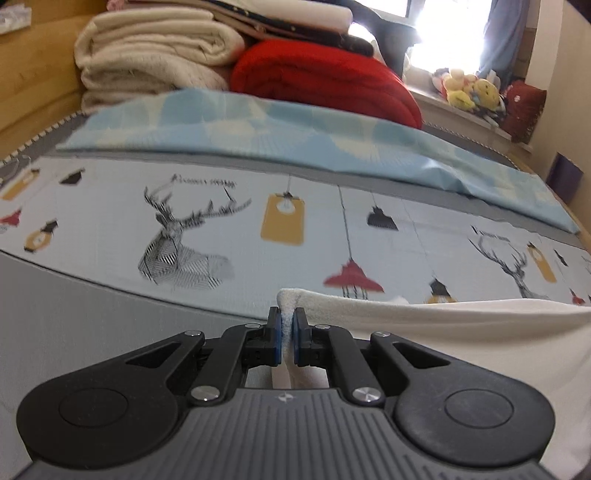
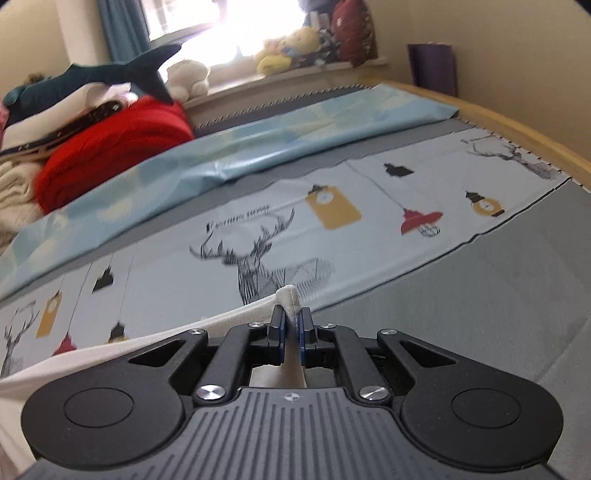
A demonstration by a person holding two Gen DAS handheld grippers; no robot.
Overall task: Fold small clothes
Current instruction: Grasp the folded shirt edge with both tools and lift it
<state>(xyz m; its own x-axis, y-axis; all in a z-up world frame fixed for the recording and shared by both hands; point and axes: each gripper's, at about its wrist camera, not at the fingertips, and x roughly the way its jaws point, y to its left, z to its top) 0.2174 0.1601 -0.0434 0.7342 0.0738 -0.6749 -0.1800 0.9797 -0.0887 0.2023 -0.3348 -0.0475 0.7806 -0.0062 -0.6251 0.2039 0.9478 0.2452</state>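
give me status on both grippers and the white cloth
Left gripper shut on white cloth corner. Right gripper shut on the other corner. Deer-print sheet ahead, nothing blocking.

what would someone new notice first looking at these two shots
Up close, each black hand-held gripper, left and right, is shut on a pinch of the cream garment, which spans between them. Behind it the bedsheet shows sketched deer, lamps and tags. At the far end a red blanket lies beside folded cream blankets, under a bright window with plush toys on its sill.
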